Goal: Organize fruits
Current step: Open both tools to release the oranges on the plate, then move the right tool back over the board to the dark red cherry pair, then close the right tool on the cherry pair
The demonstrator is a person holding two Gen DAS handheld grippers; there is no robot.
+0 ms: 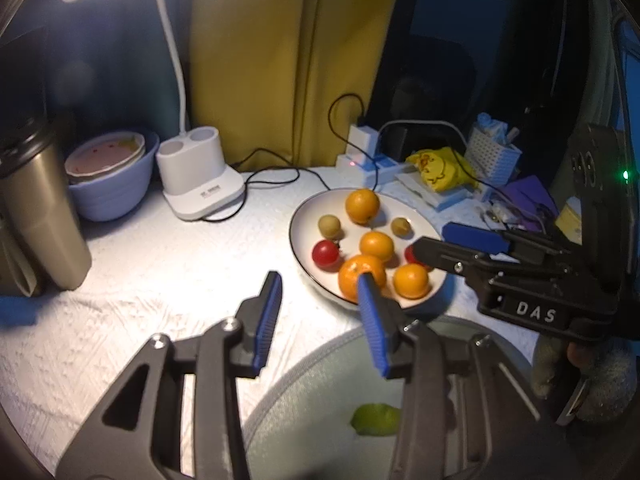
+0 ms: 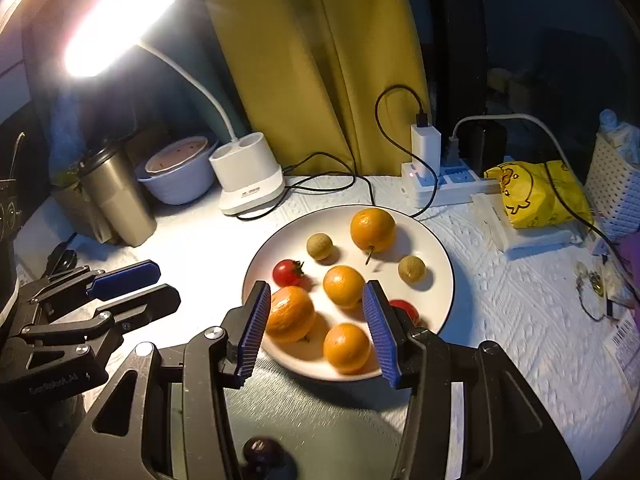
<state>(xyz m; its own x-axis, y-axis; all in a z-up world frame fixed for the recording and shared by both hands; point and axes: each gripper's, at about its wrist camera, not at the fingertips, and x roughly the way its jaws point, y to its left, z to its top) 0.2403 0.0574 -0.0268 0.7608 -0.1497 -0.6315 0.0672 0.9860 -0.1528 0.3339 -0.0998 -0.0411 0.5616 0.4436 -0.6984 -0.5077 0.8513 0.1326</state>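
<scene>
So both my grippers, left gripper (image 1: 320, 320) and right gripper (image 2: 318, 328), hang spread and empty over the plate (image 2: 436, 240) of oranges (image 2: 343, 285), probably because the lime (image 1: 376, 420) already sits in the grey bowl (image 1: 320, 360).

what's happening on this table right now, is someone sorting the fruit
A person holds a two-finger tool in each hand above a lamplit table. The left tool and right tool are both open and hold nothing. The white plate carries four oranges, two cherry tomatoes and two small brownish fruits. Nearer the camera a grey round container holds a green fruit, and a dark fruit lies below the right tool.
</scene>
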